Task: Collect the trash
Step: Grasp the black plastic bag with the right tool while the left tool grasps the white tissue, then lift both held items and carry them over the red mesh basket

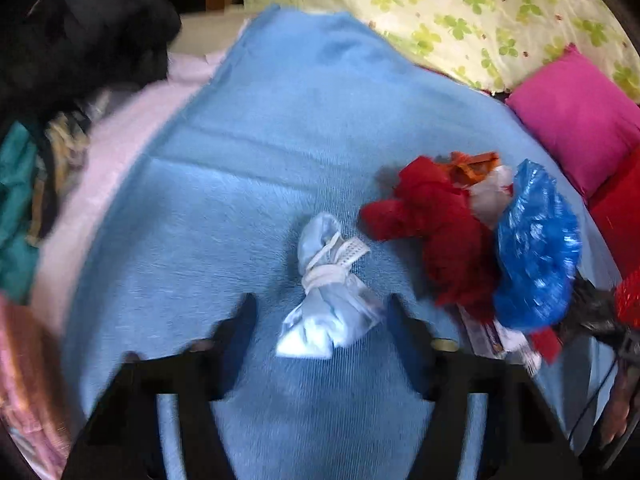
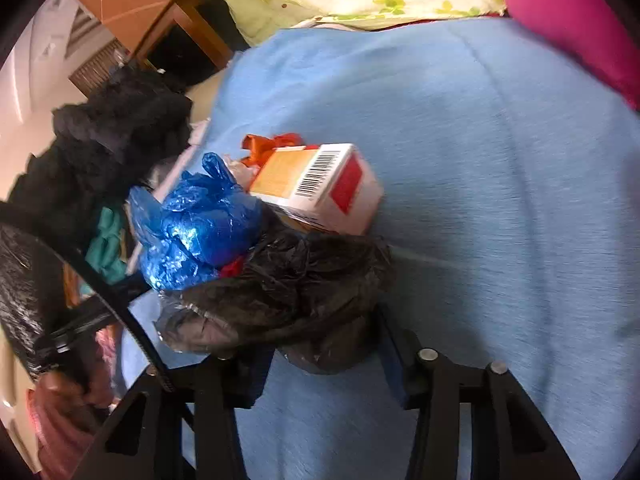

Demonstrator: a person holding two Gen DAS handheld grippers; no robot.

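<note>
A crumpled light-blue and white bundle (image 1: 328,312) lies on the blue blanket (image 1: 280,120) between the fingers of my left gripper (image 1: 320,316). The jaws stand open, with a gap showing on the bundle's left side. To its right is a heap of trash: a red crumpled piece (image 1: 436,232), a blue plastic bag (image 1: 536,248) and an orange wrapper (image 1: 472,168). In the right wrist view my right gripper (image 2: 324,356) is shut on a black plastic bag (image 2: 304,280). Behind it sit the blue plastic bag (image 2: 200,224) and a white and orange box (image 2: 320,184) with a barcode.
A pink pillow (image 1: 576,120) and a floral quilt (image 1: 480,12) lie at the far side of the bed. Dark clothes (image 1: 88,28) are piled at the left edge, over a pink sheet (image 1: 120,160). A wooden frame (image 2: 180,20) stands beyond the bed.
</note>
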